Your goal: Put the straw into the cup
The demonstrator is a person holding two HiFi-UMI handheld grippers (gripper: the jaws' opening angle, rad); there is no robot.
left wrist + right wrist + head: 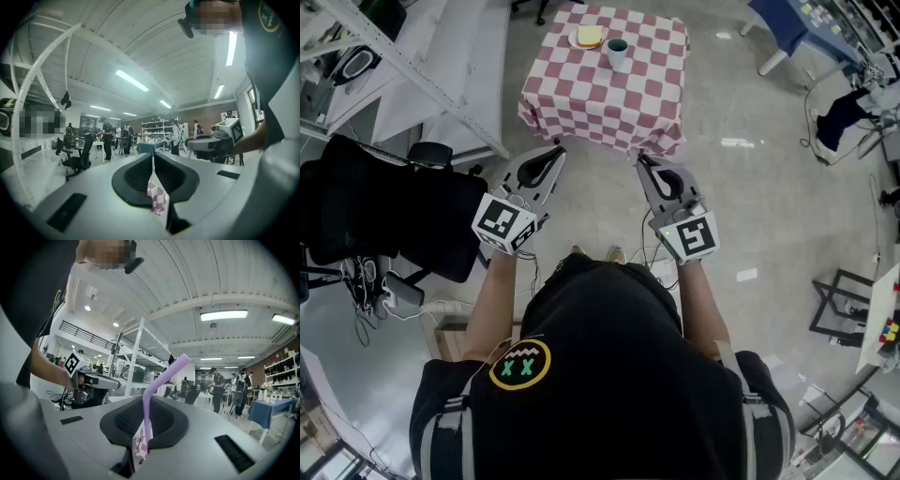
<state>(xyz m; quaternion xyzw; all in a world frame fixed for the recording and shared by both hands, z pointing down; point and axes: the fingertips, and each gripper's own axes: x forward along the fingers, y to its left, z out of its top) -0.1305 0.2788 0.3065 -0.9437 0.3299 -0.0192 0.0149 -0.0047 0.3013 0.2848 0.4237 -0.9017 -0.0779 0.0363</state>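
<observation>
- The pale floor (750, 187) fills most of the head view, and I stand on it facing the far side of the room.
- A white shelving rack (422, 75) runs along the far left, with a black office chair (384, 211) just beside my left arm.
- The surface (619, 94) stands ahead of me on the far side. It is draped in a red-and-white checked cloth (553, 112) that hangs over its near edge.
- My left gripper (557, 150) is held level in front of me and points at the surface's near left corner. In the left gripper view its jaws are together, and nothing is caught in the thin slit between them.
- My right gripper (641, 160) is held level beside it, apart from the left, and points at the surface's near right corner. Its jaws are clamped on the straw.
- A plate (576, 43) sits at the far edge of the surface, with a yellowish piece of food (590, 36) on it.
- The cup (618, 52) stands upright just to the right of the plate. It is light on the outside and dark green inside.
- The straw (161, 378) is purple. In the right gripper view its lower part is pinched upright between my right jaws, and above the bend it tilts up and to the right. It is on the near side of the surface, well apart from the cup.
</observation>
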